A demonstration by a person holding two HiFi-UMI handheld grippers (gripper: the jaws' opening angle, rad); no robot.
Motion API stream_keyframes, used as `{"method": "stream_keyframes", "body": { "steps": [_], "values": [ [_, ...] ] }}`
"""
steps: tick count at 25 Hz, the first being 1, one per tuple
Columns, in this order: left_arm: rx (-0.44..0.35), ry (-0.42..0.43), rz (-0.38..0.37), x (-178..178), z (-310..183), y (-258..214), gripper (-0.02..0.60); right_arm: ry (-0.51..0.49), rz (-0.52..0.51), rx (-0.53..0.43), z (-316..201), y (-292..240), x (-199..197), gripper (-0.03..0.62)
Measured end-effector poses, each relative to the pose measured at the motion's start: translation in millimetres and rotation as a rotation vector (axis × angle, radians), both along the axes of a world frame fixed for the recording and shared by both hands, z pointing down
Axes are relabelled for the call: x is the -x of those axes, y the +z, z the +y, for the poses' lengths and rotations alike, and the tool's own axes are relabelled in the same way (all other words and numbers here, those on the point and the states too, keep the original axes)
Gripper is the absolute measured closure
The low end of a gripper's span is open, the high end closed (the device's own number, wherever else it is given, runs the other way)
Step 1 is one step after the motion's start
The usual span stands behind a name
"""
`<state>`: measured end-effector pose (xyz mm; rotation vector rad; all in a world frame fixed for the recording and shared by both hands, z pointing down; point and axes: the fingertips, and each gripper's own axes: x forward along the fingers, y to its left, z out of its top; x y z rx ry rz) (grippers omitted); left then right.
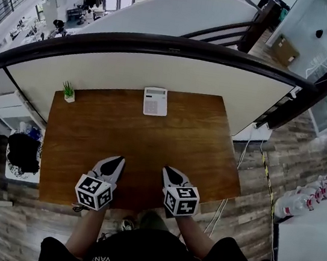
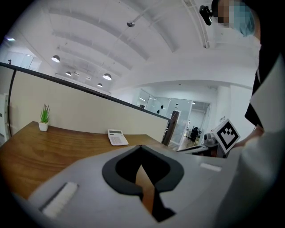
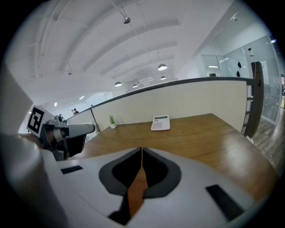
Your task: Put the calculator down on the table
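Calculator placement looks finished: the white rectangular calculator (image 1: 155,101) lies flat at the far edge of the brown wooden tabletop (image 1: 136,153), roughly midway along that edge and close against the pale curved wall (image 1: 160,71) behind it. A small green potted plant (image 1: 69,91) stands at the far left corner, well apart from it.

Both tools hang over the near edge, close to the person's body and well apart from the calculator. The left gripper (image 1: 116,160) has its jaws together with nothing between them; only the wood shows through the slit in its own view. The right gripper (image 1: 169,171) is the same, jaws closed and empty.

As I judge it, the putting-down step is done and nothing is in hand. The next move calls for little: keep both tools clear of the calculator so it is not nudged along the far edge. If another grasp were wanted, the jaws would first have to part, then reach across the whole tabletop
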<state>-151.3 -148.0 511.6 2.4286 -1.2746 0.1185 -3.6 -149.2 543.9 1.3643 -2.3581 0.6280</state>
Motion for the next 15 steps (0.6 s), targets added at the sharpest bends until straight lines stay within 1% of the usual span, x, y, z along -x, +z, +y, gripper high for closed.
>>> {"method": "stream_keyframes", "body": {
  "steps": [7,15],
  "values": [
    [0.012,0.04,-0.056,-3.2,50.4,6.3,0.569,-0.004,-0.013,-0.007,43.4,0.8,10.3,0.574],
    [0.028,0.046,-0.061,-0.1,100.7,16.4,0.569,-0.025,0.002,-0.007,88.0,3.0,22.0,0.576]
  ]
}}
